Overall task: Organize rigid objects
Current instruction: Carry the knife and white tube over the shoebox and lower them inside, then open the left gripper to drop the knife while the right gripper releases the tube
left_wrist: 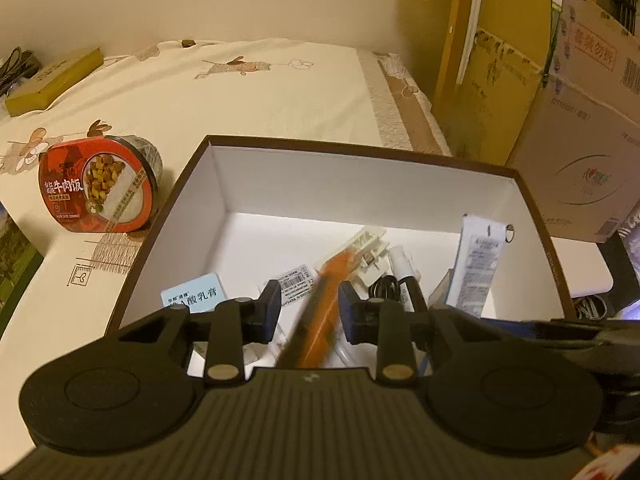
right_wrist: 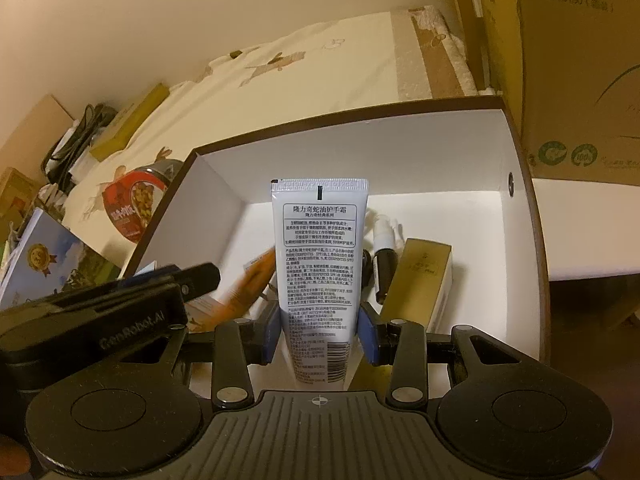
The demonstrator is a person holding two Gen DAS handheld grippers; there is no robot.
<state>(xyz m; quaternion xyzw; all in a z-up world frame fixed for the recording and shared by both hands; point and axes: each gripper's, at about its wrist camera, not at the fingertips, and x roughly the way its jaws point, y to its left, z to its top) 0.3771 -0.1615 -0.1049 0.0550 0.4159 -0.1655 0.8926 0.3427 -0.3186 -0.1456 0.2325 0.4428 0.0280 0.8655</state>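
An open box with a brown rim and white inside (left_wrist: 224, 184) sits on a cream cloth, and both grippers point down into it. My left gripper (left_wrist: 310, 294) has its jaws drawn close on an orange pen-like thing (left_wrist: 316, 328). It slants between the pads and is blurred. My right gripper (right_wrist: 320, 320) is shut on a white hand-cream tube (right_wrist: 320, 248), which stands upright above the box floor (right_wrist: 480, 248). Inside lie a pale blue carton (left_wrist: 196, 296), a white plastic piece (left_wrist: 368, 248), a small dark bottle (right_wrist: 384, 268) and a gold carton (right_wrist: 420, 284).
A red instant-rice bowl (left_wrist: 100, 188) stands just left of the box. Cardboard cartons (left_wrist: 580, 140) rise at the right. A flat yellow box (left_wrist: 52, 80) lies far left, with cables (right_wrist: 80, 132) and a book (right_wrist: 52, 264) beyond the table's left end.
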